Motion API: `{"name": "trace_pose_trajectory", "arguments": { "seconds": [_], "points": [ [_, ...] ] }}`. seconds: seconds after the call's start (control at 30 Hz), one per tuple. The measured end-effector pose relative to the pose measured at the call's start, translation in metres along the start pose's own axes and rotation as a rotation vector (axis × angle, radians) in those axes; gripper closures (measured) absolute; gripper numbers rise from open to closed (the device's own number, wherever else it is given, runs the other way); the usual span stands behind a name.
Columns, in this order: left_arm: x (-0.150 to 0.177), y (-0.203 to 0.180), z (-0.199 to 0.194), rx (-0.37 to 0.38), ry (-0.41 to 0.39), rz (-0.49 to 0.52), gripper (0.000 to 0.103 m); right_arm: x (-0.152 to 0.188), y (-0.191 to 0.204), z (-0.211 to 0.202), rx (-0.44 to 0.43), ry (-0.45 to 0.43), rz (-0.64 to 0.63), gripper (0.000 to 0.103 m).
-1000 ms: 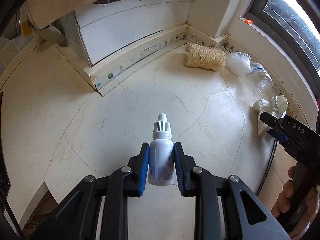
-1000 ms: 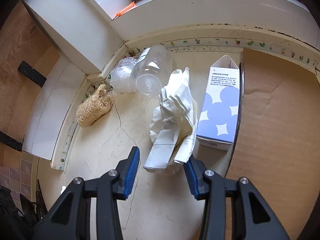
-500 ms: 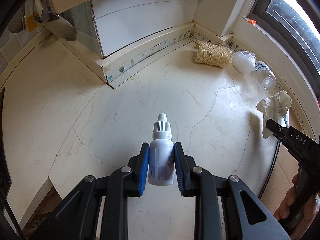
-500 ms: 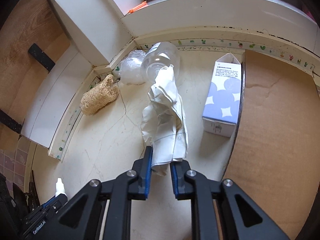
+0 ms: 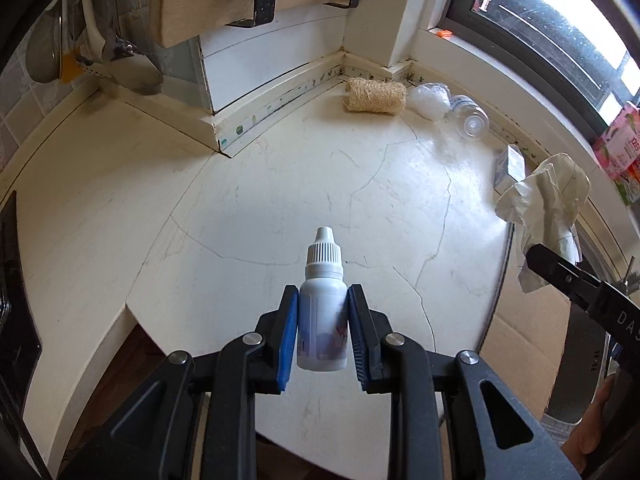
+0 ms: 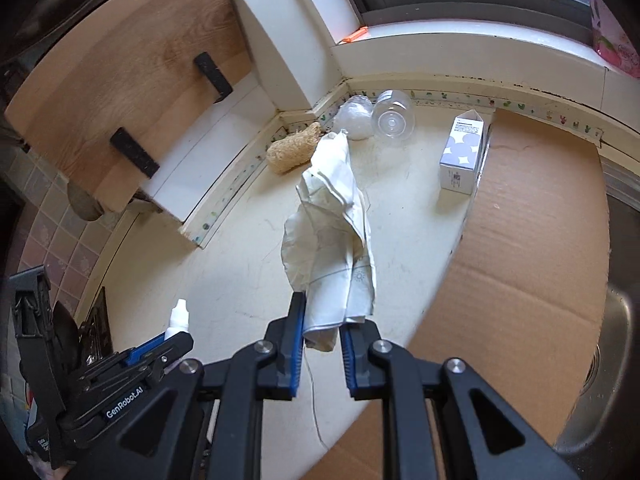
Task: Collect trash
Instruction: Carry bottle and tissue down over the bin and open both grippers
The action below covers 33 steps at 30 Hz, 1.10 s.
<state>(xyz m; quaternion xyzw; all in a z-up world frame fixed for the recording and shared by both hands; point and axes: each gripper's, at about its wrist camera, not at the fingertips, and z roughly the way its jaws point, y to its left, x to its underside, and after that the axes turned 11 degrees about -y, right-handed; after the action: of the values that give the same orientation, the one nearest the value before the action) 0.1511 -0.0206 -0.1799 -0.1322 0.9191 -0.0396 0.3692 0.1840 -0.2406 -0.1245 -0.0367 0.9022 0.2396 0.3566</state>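
My left gripper (image 5: 323, 304) is shut on a small white dropper bottle (image 5: 322, 312), held upright above the cream counter (image 5: 280, 184). The same bottle (image 6: 179, 316) and left gripper (image 6: 160, 346) show at the lower left of the right wrist view. My right gripper (image 6: 322, 312) is shut on the lower end of a crumpled white paper wrapper (image 6: 336, 240), which hangs lifted off the counter. In the left wrist view that wrapper (image 5: 548, 200) is at the right, above the right gripper's black finger (image 5: 560, 268).
In the back corner lie a loofah scrubber (image 5: 374, 96), a clear plastic wad (image 5: 428, 98) and an empty clear bottle (image 5: 470, 118) on its side. A white and blue carton (image 6: 462, 156) stands at the edge of a cardboard sheet (image 6: 532, 240). A steel sink (image 6: 600, 360) lies right.
My right gripper closed on the wrapper and lifted it up and back from the counter. My left gripper drew back with the dropper bottle, so the corner items look farther away.
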Motion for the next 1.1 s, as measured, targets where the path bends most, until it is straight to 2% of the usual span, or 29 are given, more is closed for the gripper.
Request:
{"name": "trace_pose_trajectory", "arguments": {
  "seconds": [0.17,0.37,0.5,0.67,0.83,1.1],
  "points": [
    [0.024,0.007,-0.044,0.034,-0.020,0.033,0.081,0.030,0.028,-0.045,-0.020,-0.006,-0.047,0.087],
    [0.061,0.024,-0.089,0.094,-0.001,0.052,0.081,0.076,0.069,-0.089,-0.067,0.025,-0.096,0.087],
    [0.088,0.041,-0.110,0.108,0.019,0.074,0.081,0.113,0.096,-0.109,-0.060,0.057,-0.168,0.087],
    [0.123,0.061,-0.125,0.089,0.044,0.119,0.081,0.158,0.117,-0.116,-0.071,0.137,-0.206,0.087],
    [0.160,0.079,-0.123,0.061,0.095,0.134,0.081,0.197,0.126,-0.110,-0.054,0.201,-0.226,0.087],
    [0.219,0.100,-0.086,0.034,0.213,0.151,0.080,0.258,0.120,-0.068,-0.004,0.336,-0.229,0.087]
  ]
}}
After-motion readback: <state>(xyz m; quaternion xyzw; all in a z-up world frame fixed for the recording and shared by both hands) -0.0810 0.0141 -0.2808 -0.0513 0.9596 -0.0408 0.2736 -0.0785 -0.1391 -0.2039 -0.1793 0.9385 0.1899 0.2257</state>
